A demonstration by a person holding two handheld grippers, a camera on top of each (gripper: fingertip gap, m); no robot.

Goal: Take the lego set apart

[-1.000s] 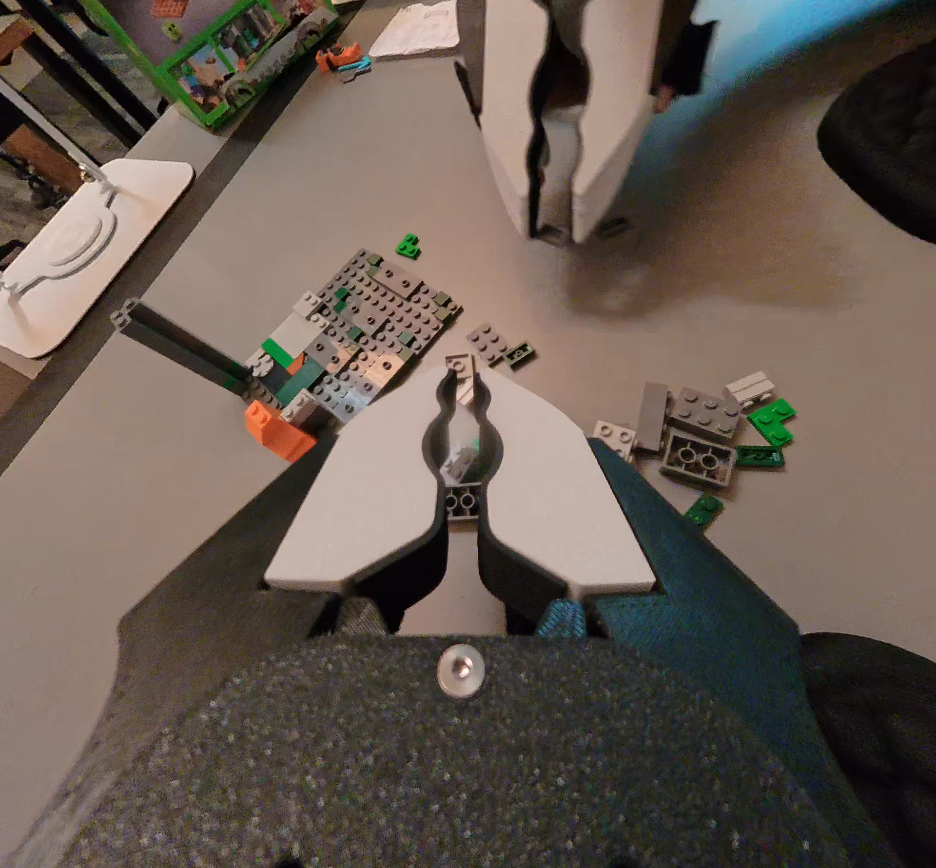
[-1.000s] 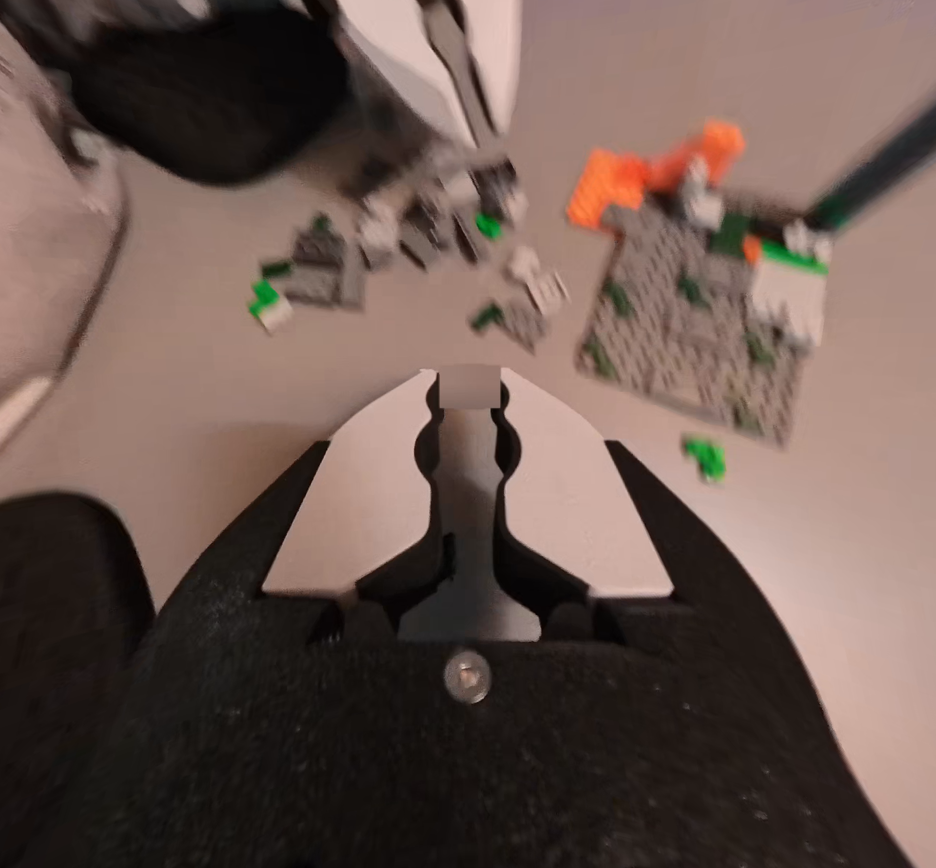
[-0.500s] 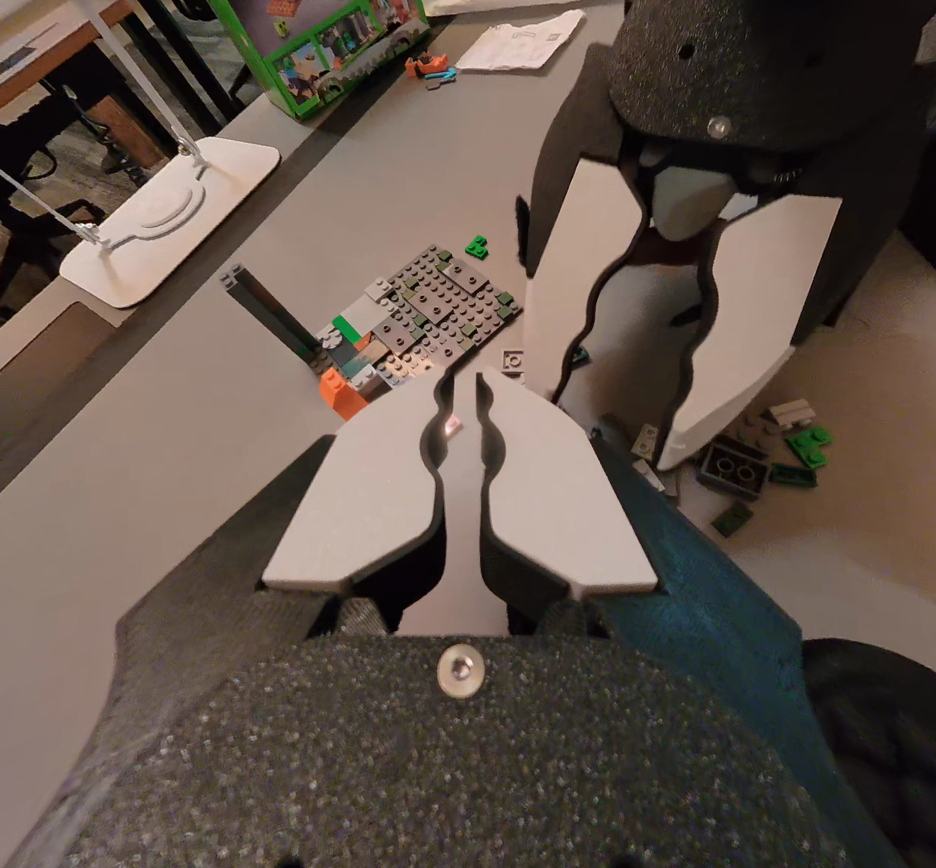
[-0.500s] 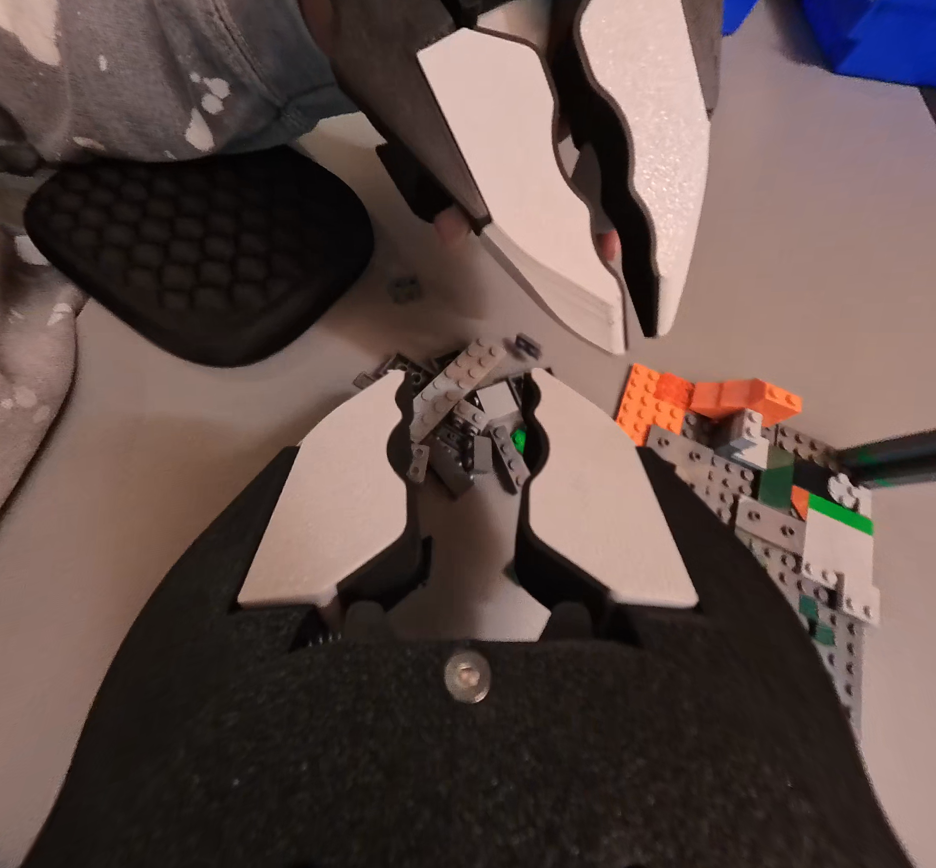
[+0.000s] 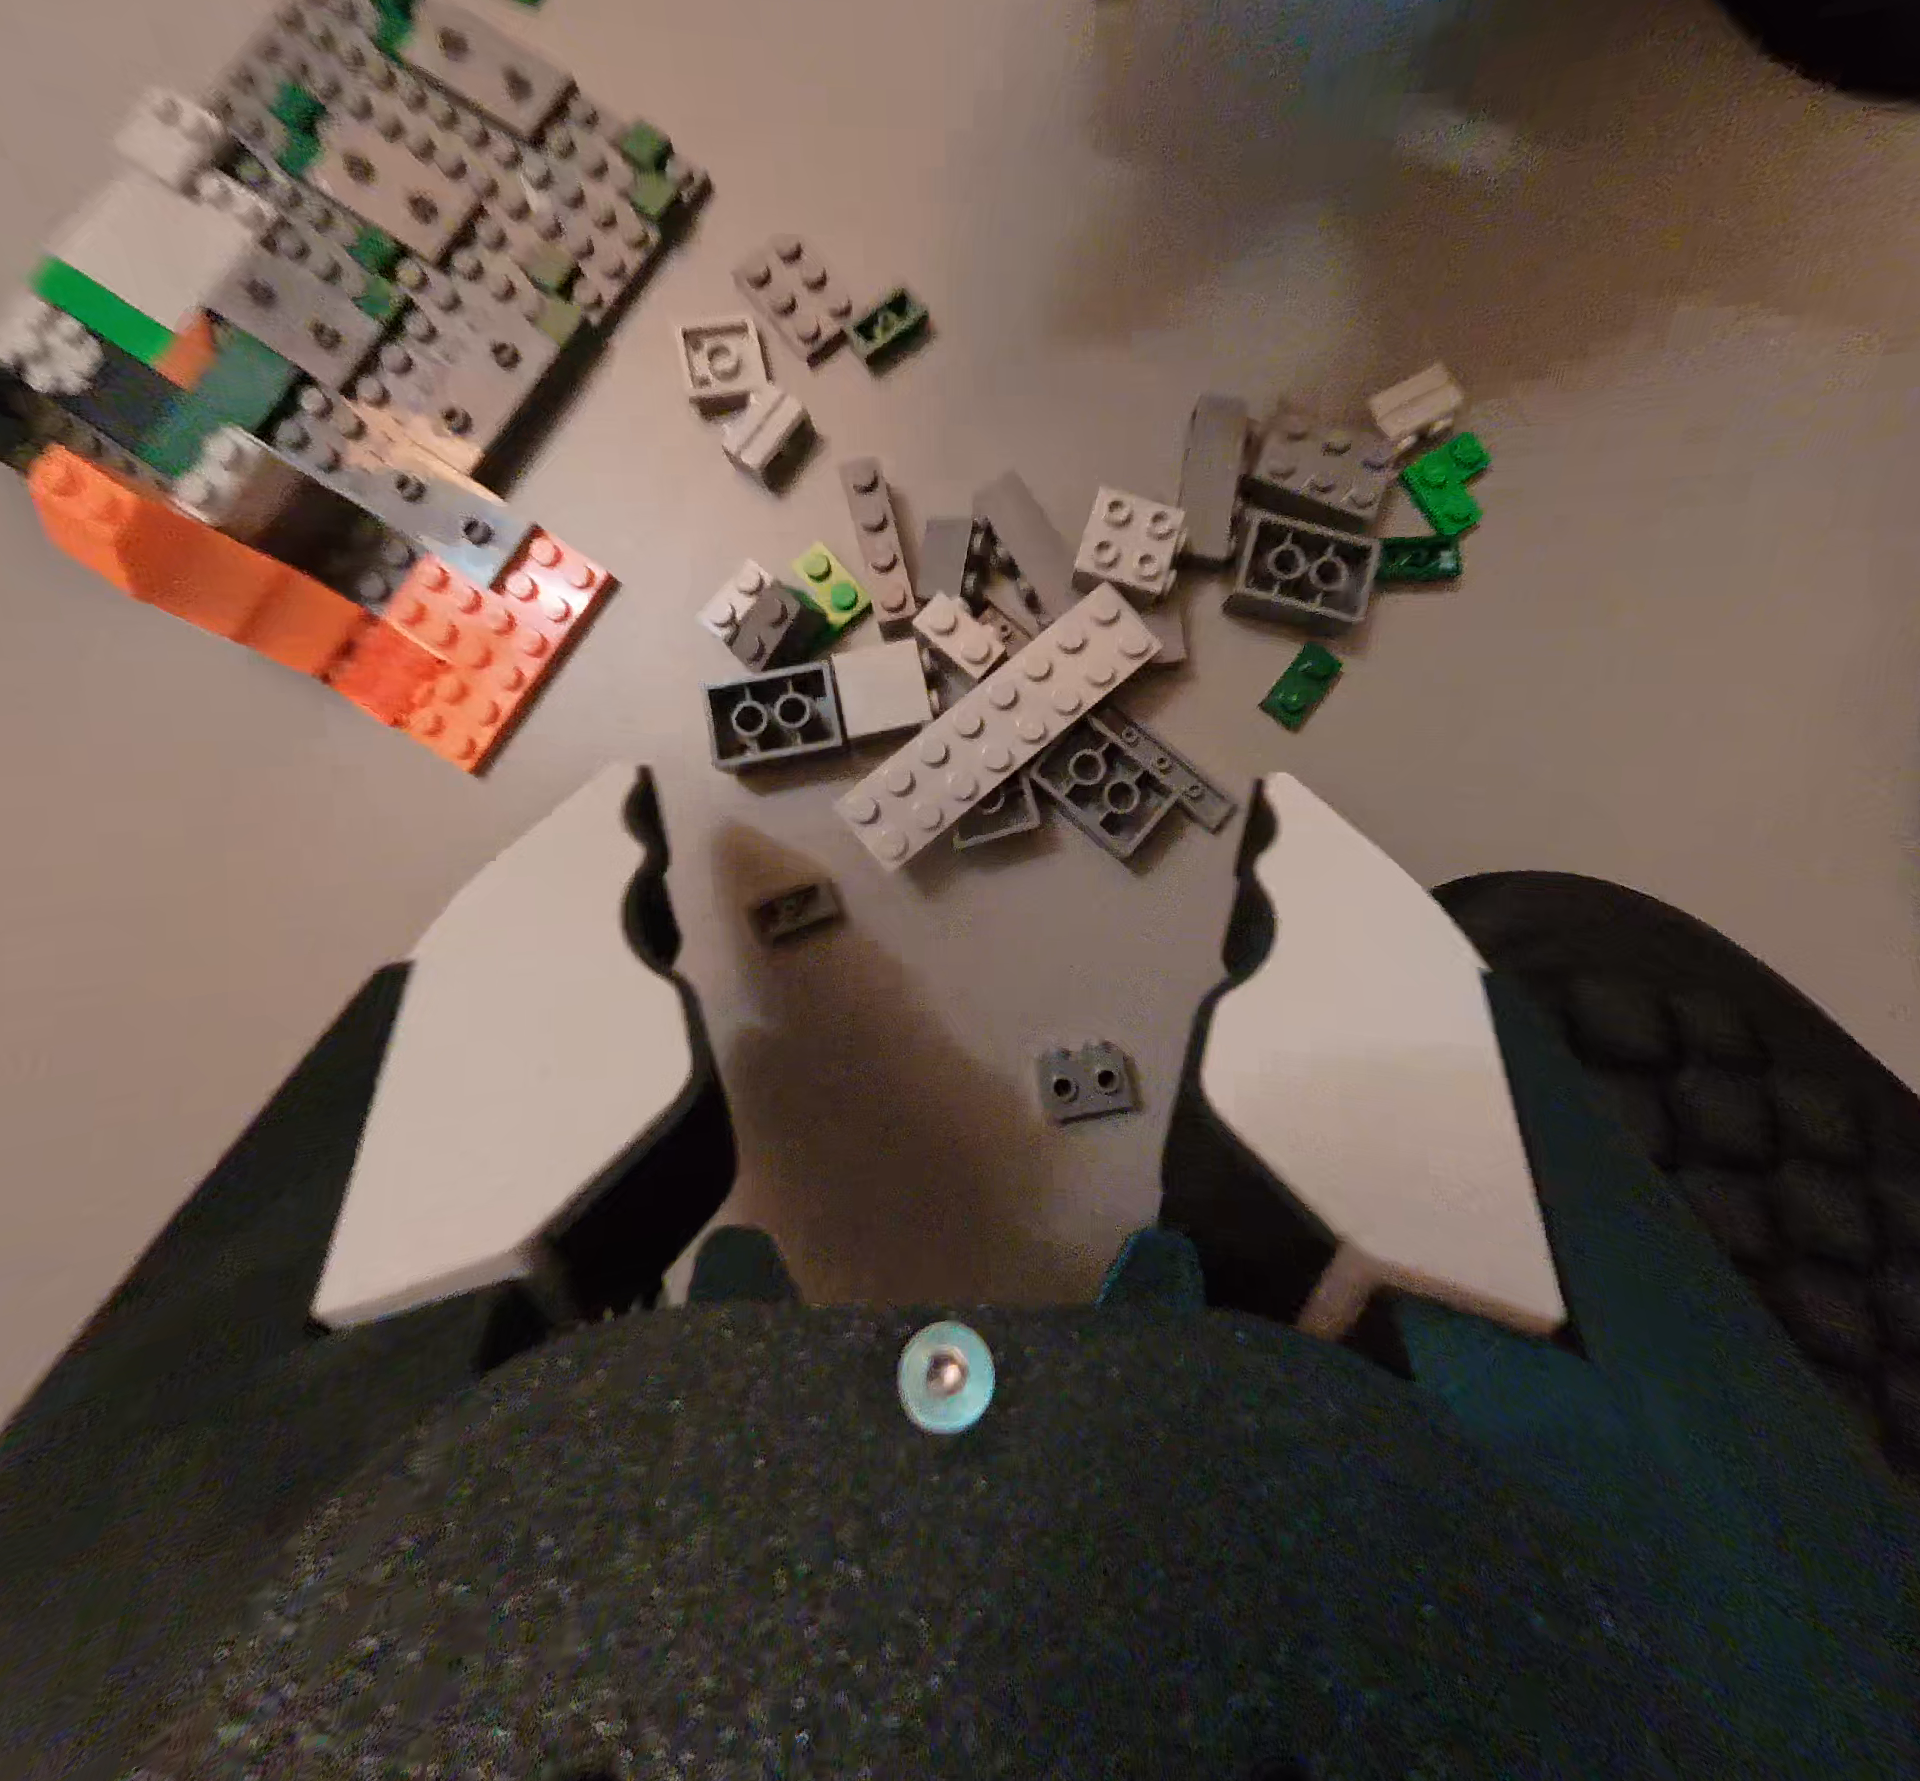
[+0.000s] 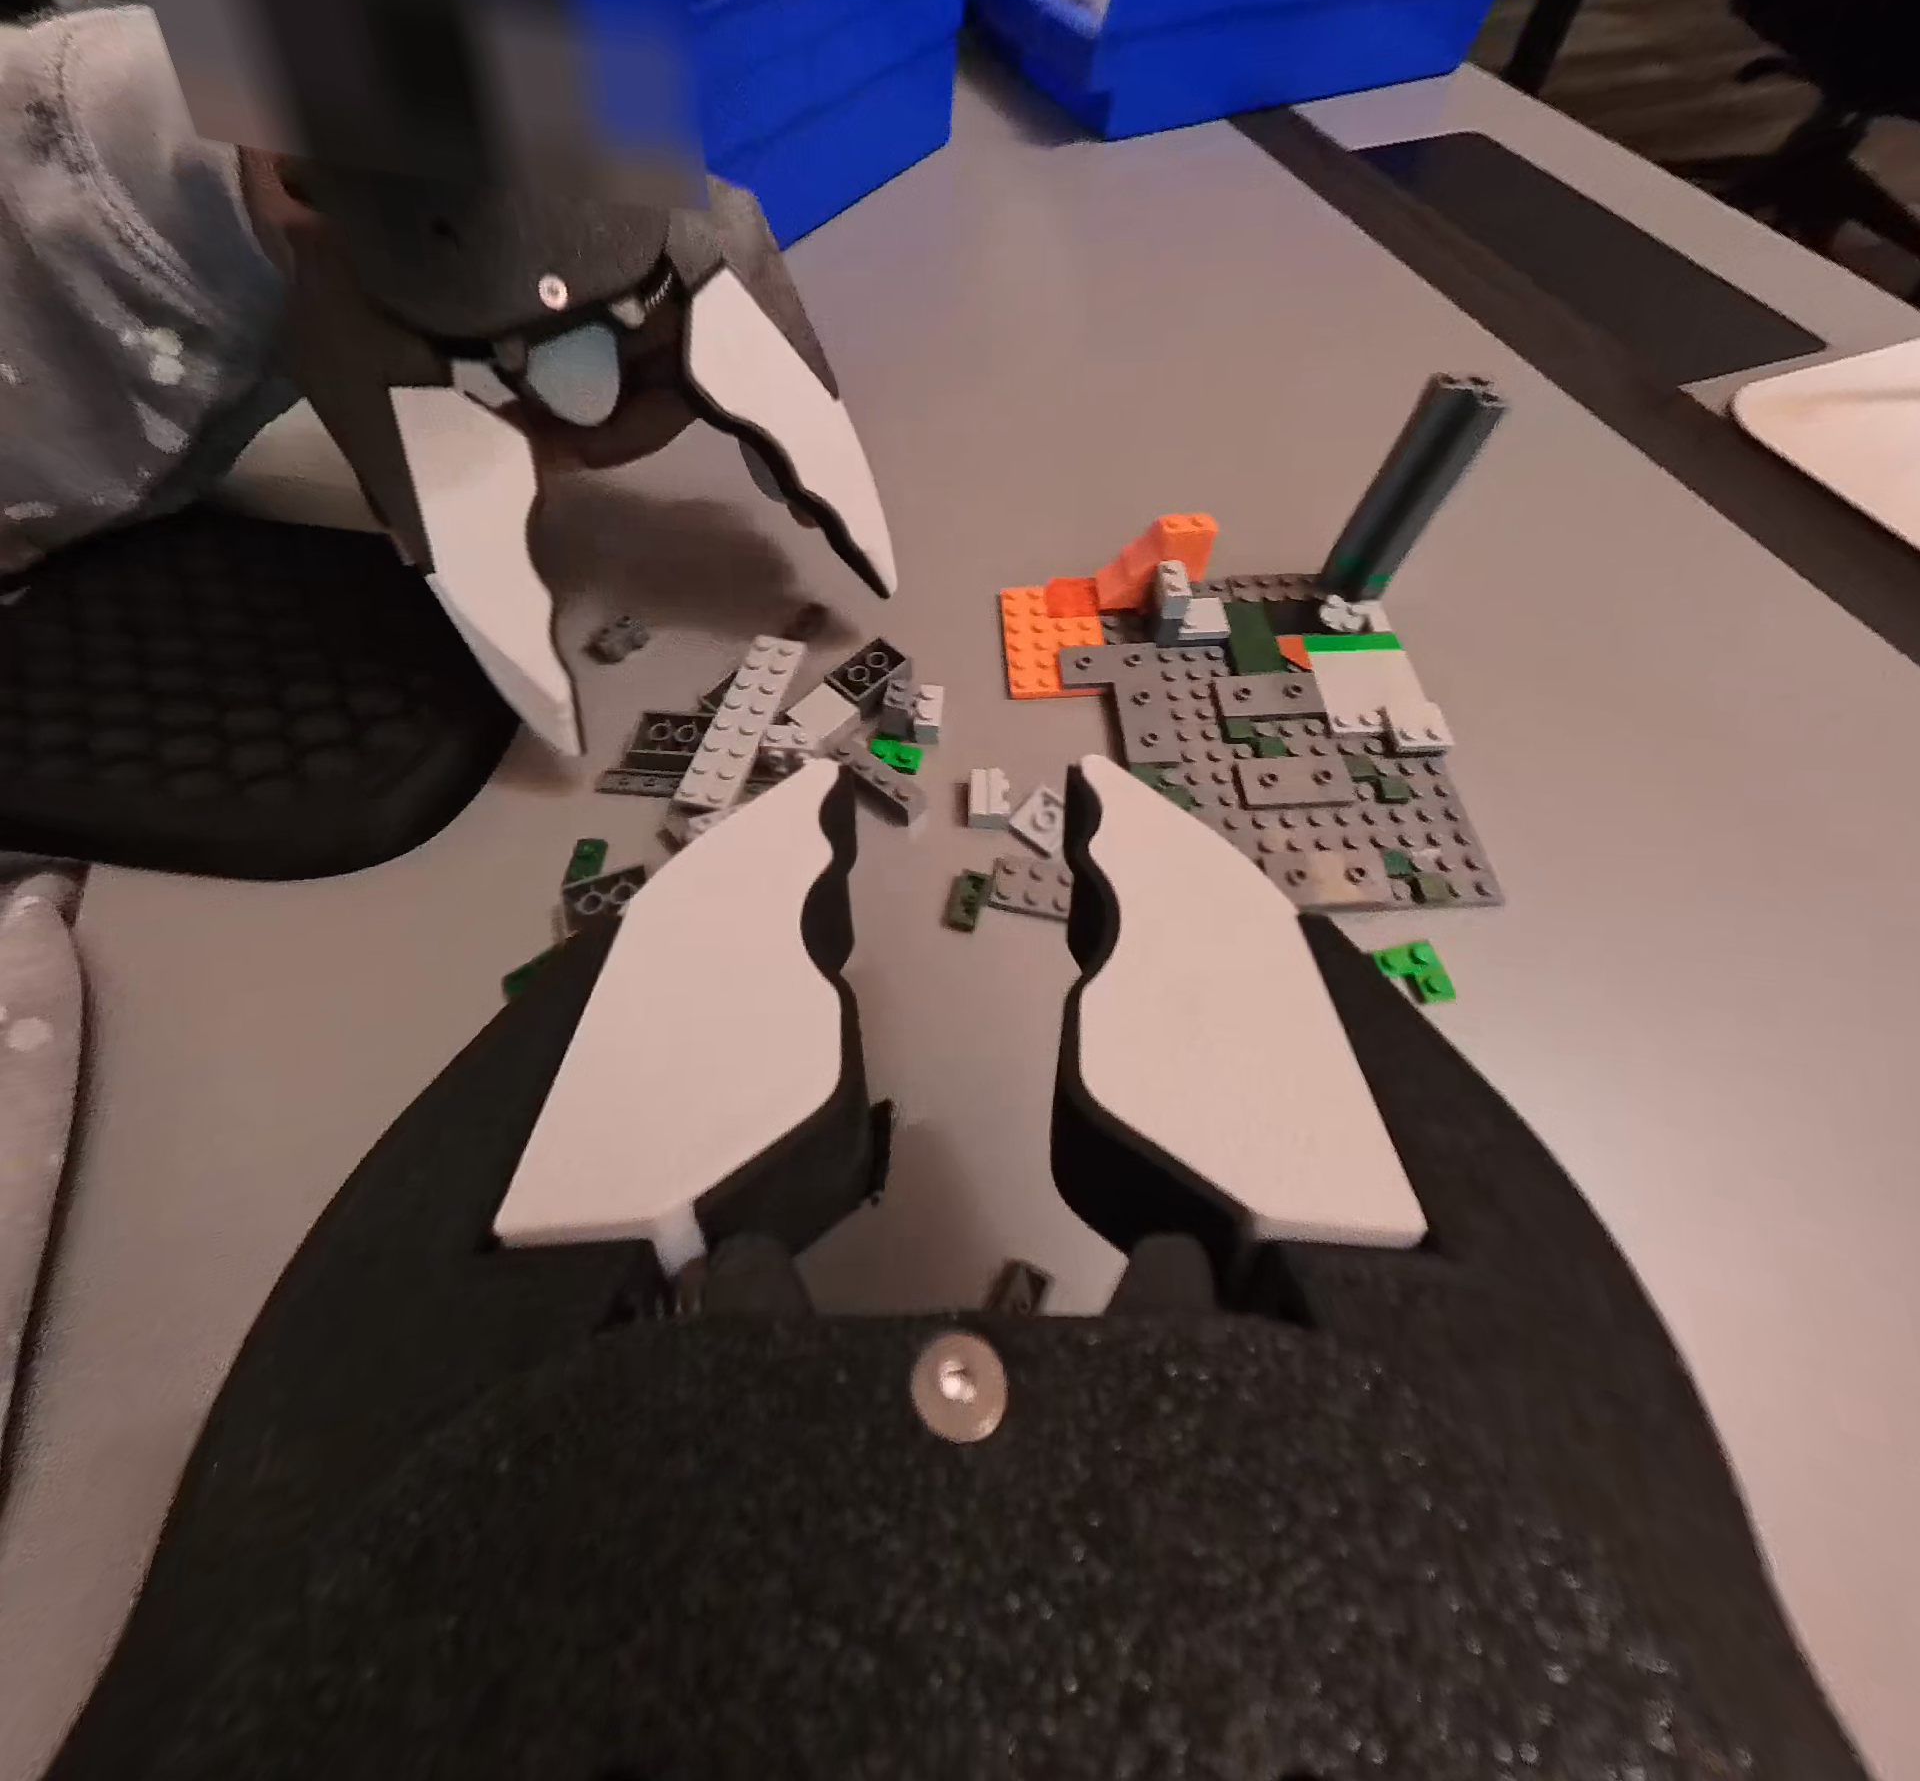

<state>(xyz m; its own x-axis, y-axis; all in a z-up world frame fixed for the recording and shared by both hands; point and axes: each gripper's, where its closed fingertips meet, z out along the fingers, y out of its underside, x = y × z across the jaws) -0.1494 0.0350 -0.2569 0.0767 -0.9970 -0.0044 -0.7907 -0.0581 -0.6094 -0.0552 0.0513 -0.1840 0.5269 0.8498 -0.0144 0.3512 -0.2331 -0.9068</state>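
My left gripper [image 5: 951, 786] hangs with its jaws spread wide and nothing between them, pointing almost straight down over the loose bricks [image 5: 997, 630]. I read that wide spread as a drop pose: the heap sits just ahead of the tips, so this looks like my discard spot. A long light grey plate [image 5: 997, 723] lies slantwise on top of the heap, and one small dark piece [image 5: 1086, 1087] rests on the table [image 5: 1558, 848] between the jaws, touching neither.

My right gripper [image 6: 956, 775] is parted too and carries nothing, held low and aimed between the heap and the lego set [image 6: 1278, 744], which sits just to the right of its tips. In its view the left one [image 6: 717, 671] hovers above the heap's far edge.

The set is only partly stripped: grey base plate, orange plate [image 6: 1049, 635] at its corner, a dark pillar [image 6: 1413, 484] standing tilted at the back. I judge the pillar or the orange ramp the easiest next grab, since both stand proud of the base. Blue bins [image 6: 1195, 17] wait beyond.
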